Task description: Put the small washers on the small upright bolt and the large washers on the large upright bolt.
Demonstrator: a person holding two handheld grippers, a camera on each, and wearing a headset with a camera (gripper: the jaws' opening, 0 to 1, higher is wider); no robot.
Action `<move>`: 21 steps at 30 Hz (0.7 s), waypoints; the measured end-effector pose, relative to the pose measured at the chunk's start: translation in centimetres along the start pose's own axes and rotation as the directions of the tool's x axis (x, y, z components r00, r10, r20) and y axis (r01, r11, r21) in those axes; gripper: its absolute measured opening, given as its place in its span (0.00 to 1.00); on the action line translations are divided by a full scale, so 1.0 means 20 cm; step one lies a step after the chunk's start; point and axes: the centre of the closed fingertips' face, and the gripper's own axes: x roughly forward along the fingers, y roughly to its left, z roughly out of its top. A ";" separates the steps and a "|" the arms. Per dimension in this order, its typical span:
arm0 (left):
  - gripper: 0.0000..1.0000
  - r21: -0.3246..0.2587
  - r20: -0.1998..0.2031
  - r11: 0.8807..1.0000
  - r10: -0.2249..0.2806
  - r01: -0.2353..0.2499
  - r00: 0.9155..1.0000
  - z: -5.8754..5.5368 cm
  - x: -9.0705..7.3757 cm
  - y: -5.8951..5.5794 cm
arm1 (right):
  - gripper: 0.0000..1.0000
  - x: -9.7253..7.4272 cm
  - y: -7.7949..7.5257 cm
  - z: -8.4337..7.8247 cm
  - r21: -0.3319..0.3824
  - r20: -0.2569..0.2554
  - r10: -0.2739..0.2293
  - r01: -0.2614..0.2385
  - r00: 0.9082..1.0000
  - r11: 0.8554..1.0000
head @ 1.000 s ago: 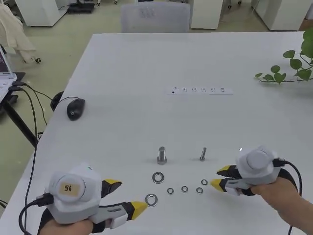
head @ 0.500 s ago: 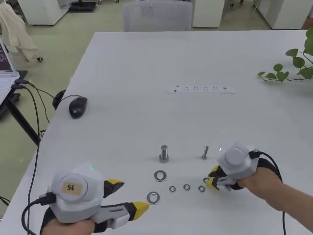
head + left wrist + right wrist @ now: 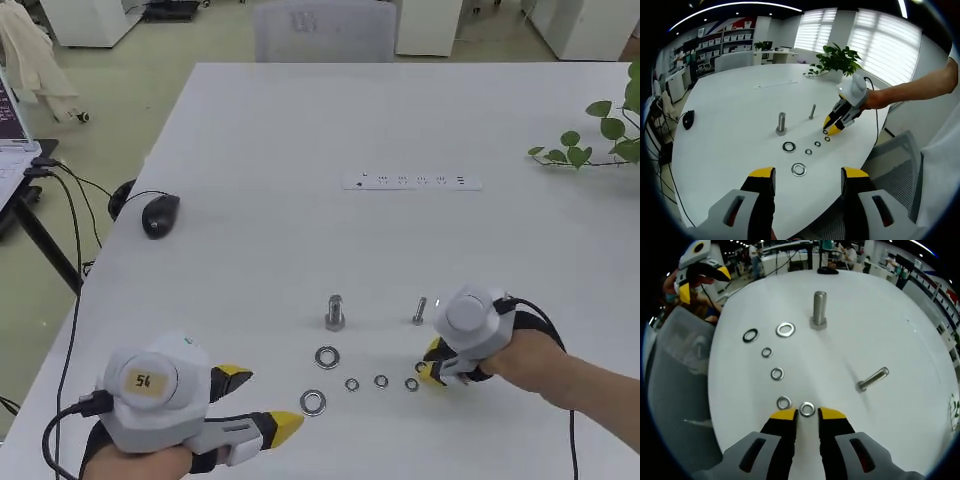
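Nearest me, left gripper idles, jaws wide and empty, a large washer just ahead at 12 o'clock. Further out runs the row of small washers. At its 3 o'clock end my right gripper is tipped down, jaws narrow but not closed, straddling the end washer flat on the table. Beyond, large bolt at 11 o'clock, small bolt at 12, both bare. Risk, I reckon: thin washer lying flat, so the tips may skid over it or flick it into its neighbour just beside. A second ago this gripper hung out at 3 o'clock, clear of the row; the left one hasn't budged
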 end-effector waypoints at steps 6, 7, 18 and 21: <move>0.52 0.006 0.000 1.000 -0.005 0.005 1.000 0.01 0.01 -0.01 | 0.17 0.00 0.00 0.00 -0.056 -0.012 -0.003 0.002 1.000 0.998; 0.52 0.007 0.000 1.000 -0.005 0.005 1.000 0.01 0.01 -0.01 | 0.16 0.00 0.00 0.00 -0.068 -0.013 -0.004 0.003 1.000 0.998; 0.51 0.005 0.006 1.000 0.008 -0.008 1.000 0.01 -0.01 0.01 | 0.14 0.01 -0.01 0.00 -0.017 -0.012 -0.019 0.019 1.000 1.000; 0.51 -0.001 0.010 1.000 0.017 -0.016 1.000 0.01 -0.02 0.02 | 0.13 0.00 -0.01 0.00 0.015 0.006 -0.020 0.020 1.000 1.000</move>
